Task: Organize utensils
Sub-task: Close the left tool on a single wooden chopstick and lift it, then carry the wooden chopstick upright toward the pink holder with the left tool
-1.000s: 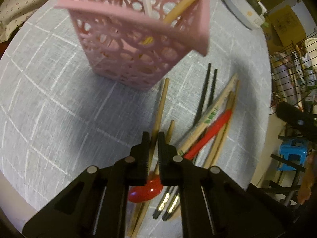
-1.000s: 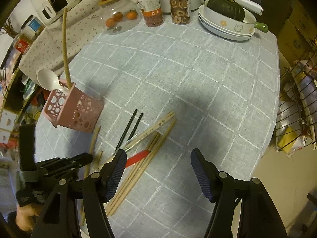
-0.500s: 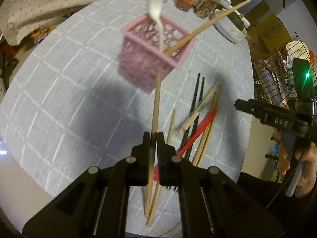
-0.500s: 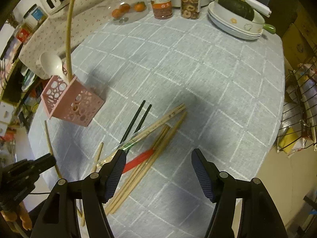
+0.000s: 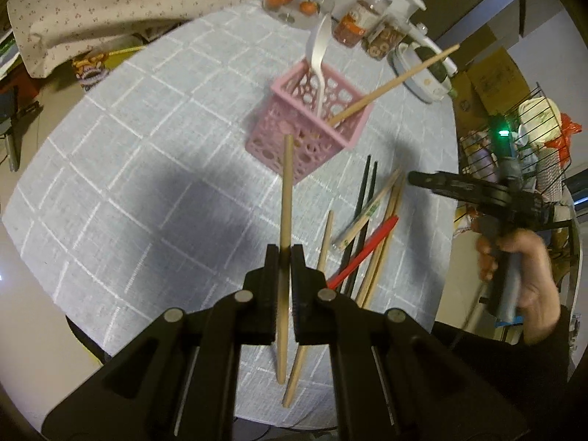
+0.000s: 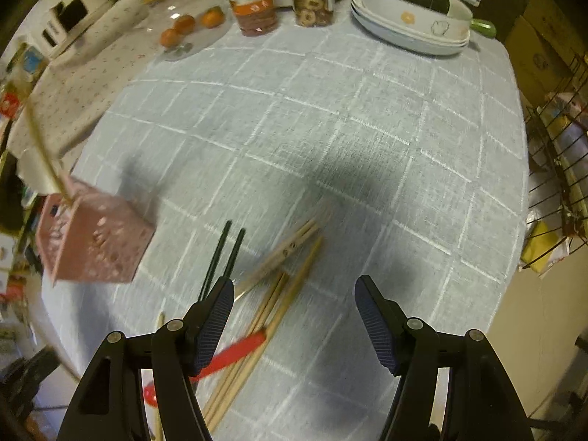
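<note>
My left gripper (image 5: 283, 253) is shut on a wooden chopstick (image 5: 286, 191) and holds it above the table, its tip pointing at the pink perforated basket (image 5: 310, 128). The basket holds a white spoon (image 5: 319, 51) and another wooden chopstick (image 5: 393, 84). On the cloth to the right lie black chopsticks (image 5: 364, 198), wooden chopsticks (image 5: 386, 235), a paper-sleeved pair (image 5: 367, 213) and a red spoon (image 5: 367, 250). My right gripper (image 6: 294, 312) is open and empty above that pile (image 6: 268, 301); the basket (image 6: 92, 239) is at its left.
Jars (image 6: 253, 3), oranges (image 6: 191, 25) and stacked white dishes with a green squash (image 6: 411, 11) stand at the table's far edge. A wire rack (image 6: 558, 169) stands off the right side. The grey checked tablecloth (image 6: 330, 128) covers the round table.
My left gripper has lifted the wooden chopstick off the table and pulled back and up from the basket. My right gripper has moved down and closer to the pile of utensils.
</note>
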Available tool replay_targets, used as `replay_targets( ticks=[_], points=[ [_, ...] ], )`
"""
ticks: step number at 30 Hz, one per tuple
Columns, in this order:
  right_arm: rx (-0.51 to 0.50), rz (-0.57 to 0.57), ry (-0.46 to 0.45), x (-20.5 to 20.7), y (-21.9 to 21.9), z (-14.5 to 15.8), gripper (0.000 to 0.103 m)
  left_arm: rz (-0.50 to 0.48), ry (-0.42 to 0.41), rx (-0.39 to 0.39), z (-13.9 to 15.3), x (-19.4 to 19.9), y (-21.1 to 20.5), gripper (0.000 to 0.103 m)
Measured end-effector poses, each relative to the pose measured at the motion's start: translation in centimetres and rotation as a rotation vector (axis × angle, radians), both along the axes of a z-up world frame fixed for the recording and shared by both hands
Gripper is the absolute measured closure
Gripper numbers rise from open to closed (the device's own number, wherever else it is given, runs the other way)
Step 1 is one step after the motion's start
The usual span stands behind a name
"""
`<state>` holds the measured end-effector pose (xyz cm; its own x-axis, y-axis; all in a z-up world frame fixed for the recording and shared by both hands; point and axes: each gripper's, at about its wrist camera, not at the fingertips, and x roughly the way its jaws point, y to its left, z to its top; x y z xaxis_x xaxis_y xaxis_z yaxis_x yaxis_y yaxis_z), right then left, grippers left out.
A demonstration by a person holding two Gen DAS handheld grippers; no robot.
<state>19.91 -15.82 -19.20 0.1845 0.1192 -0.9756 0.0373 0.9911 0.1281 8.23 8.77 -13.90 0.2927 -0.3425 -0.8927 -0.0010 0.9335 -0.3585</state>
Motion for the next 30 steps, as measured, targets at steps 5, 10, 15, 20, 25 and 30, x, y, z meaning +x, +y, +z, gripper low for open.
replay_targets(
  ticks=[5,10,15,20,25,30],
  points=[
    [0.032,-0.05,0.02,1.7,0.1,-1.9,0.059,0.002,-0.046,-0.004,1.3,-0.5,0.5,0.096],
    [0.128,-0.108,0.017,2.2,-0.1,-1.2,0.074,0.0,-0.059,-0.012,1.6,-0.4,1.0,0.096],
    [0.151,-0.107,0.051,2.5,0.4,-2.0,0.078,0.002,-0.079,-0.01,2.1,-0.3,1.3,0.096],
    [0.085,-0.133,0.081,2.8,0.7,-3.6,0.078,0.012,-0.091,-0.006,2.3,-0.4,1.4,0.096],
    [0.015,-0.085,0.011,3.2,2.3,-3.5,0.081,0.023,-0.094,0.012,2.1,-0.2,1.5,0.096],
    [0.043,-0.113,-0.006,3.0,2.3,-3.1,0.095,0.038,-0.105,0.029,2.0,0.0,1.5,0.096]
  ],
)
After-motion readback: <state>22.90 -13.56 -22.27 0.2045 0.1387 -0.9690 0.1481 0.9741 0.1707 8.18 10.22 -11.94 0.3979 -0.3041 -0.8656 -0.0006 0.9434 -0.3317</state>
